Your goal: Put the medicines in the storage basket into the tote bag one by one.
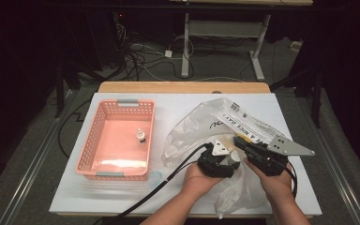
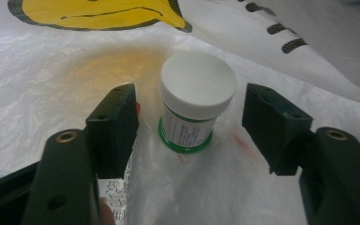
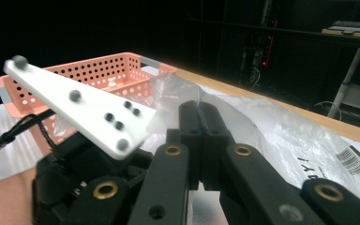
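Left gripper [image 2: 190,117] jaws wide apart flanking white-capped jar [image 2: 194,101], right gripper [image 3: 200,112] clamped on plastic bag [image 3: 272,126].

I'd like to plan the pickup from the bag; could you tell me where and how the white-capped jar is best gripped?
Grip the white-capped jar across its round cap or just below, from above. It stands upright between the open left gripper jaws, which only need to close.

One pink basket [image 1: 95,140] sits toward the tabletop's [image 1: 75,192] left edge, with one small dropper bottle [image 1: 141,136] inside. One clear plastic bag [image 1: 201,124] lies toward the right edge. One white-capped jar [image 2: 194,101] stands on the bag. Two handheld grippers: left gripper [image 1: 220,157], right gripper [image 1: 251,146].
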`<state>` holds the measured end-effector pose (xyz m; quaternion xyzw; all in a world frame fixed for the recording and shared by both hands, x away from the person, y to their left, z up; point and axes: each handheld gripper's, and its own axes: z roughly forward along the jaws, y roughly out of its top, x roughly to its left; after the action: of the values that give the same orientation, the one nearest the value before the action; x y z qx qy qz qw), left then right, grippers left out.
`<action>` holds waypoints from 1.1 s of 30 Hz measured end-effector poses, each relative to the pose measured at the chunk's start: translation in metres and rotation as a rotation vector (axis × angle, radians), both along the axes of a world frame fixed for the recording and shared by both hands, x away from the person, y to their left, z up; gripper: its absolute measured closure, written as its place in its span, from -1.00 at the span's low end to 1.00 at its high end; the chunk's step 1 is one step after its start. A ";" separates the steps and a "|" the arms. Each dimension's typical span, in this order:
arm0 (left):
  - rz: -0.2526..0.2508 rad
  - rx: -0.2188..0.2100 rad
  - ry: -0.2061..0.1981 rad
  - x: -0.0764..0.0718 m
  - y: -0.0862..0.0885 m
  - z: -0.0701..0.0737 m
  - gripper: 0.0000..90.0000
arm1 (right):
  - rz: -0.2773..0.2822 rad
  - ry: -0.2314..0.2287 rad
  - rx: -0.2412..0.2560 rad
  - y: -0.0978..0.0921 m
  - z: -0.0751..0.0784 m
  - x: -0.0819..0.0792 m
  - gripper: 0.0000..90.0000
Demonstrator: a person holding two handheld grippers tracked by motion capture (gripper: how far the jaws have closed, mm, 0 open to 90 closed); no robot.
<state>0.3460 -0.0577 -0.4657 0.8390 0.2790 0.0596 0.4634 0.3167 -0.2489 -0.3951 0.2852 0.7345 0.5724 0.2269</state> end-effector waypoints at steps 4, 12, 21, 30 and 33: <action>-0.010 -0.003 0.001 -0.007 0.011 0.001 -0.27 | 0.000 0.000 -0.001 0.000 0.000 0.000 1.00; -0.015 -0.023 0.023 -0.021 0.038 0.000 -0.48 | 0.002 0.005 -0.005 0.002 -0.001 0.000 1.00; -0.022 -0.047 0.017 -0.042 0.063 0.009 -0.77 | 0.001 0.004 -0.010 0.002 -0.001 -0.001 1.00; -0.028 -0.059 -0.008 -0.057 0.083 0.027 -1.00 | -0.001 0.009 -0.013 0.003 -0.001 -0.001 1.00; -0.030 -0.054 -0.001 -0.062 0.093 0.032 -1.00 | -0.002 0.009 -0.012 0.002 -0.001 -0.001 1.00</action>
<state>0.2835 0.0358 -0.4338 0.8303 0.2675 0.0457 0.4868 0.3157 -0.2472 -0.3964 0.2871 0.7387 0.5665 0.2258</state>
